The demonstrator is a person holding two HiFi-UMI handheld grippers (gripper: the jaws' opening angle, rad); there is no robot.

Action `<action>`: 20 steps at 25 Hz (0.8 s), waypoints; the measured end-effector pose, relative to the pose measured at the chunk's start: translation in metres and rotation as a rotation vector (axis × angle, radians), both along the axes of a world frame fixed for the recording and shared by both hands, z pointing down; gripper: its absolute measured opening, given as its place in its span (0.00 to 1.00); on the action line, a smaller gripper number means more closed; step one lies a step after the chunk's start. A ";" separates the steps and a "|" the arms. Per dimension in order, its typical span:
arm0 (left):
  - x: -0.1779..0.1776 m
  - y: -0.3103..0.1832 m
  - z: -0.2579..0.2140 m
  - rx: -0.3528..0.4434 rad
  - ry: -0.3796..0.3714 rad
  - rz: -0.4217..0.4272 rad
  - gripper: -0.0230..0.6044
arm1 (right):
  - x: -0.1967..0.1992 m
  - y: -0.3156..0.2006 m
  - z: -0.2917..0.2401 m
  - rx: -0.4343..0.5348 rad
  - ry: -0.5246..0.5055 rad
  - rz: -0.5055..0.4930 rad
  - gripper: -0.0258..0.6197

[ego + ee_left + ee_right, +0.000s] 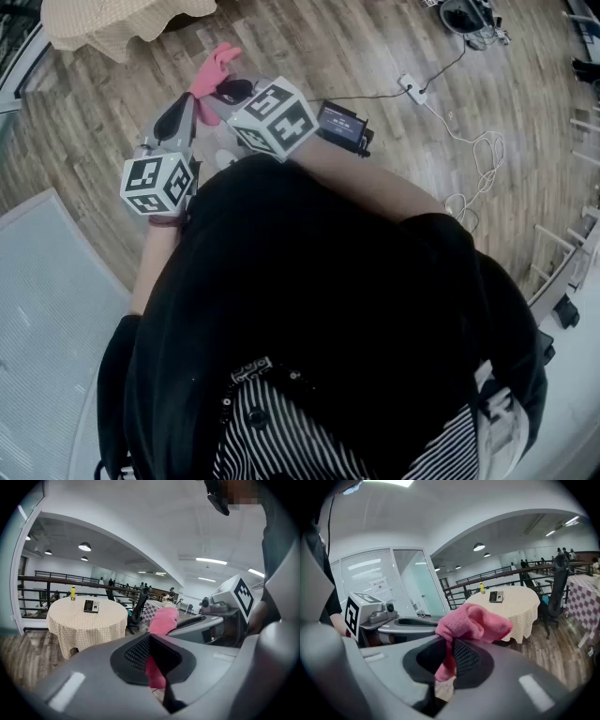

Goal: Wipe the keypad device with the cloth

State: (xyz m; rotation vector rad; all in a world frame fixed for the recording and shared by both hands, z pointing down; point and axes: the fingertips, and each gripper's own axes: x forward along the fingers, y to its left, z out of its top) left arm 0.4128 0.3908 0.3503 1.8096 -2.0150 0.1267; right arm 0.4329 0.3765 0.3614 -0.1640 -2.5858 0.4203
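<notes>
Well away from the round bench, my left claw and right claw both pinch the pink cloth, tail hanging down; the keypad device lies flat on that bench.

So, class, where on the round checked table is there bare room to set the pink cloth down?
Free: near half of the round checked table, before the dark keypad device, plus the right side. Crowded: far left, by the yellow bottle.

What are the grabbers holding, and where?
Both hold the pink cloth: the right gripper pinches a lower fold, the bunch above its jaws; the left gripper pinches a thin strip.
</notes>
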 end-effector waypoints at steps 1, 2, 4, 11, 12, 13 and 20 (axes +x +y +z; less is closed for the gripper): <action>0.004 -0.002 0.002 -0.003 0.005 0.000 0.04 | 0.003 -0.001 0.002 0.000 0.003 -0.003 0.11; 0.008 -0.004 0.004 -0.005 0.011 -0.001 0.04 | 0.006 -0.003 0.003 0.000 0.006 -0.007 0.11; 0.013 -0.010 0.006 -0.007 0.018 -0.005 0.04 | 0.011 -0.009 0.006 0.001 0.008 -0.016 0.11; 0.032 -0.030 0.012 0.000 0.027 -0.037 0.04 | 0.032 -0.027 0.010 -0.040 -0.008 -0.045 0.11; 0.036 -0.032 0.013 0.000 0.028 -0.038 0.04 | 0.035 -0.028 0.012 -0.039 -0.009 -0.050 0.11; 0.040 -0.035 0.015 0.001 0.028 -0.039 0.04 | 0.038 -0.030 0.013 -0.036 -0.012 -0.057 0.11; 0.061 -0.059 0.021 -0.018 0.028 -0.057 0.04 | 0.056 -0.053 0.019 -0.073 -0.036 -0.095 0.11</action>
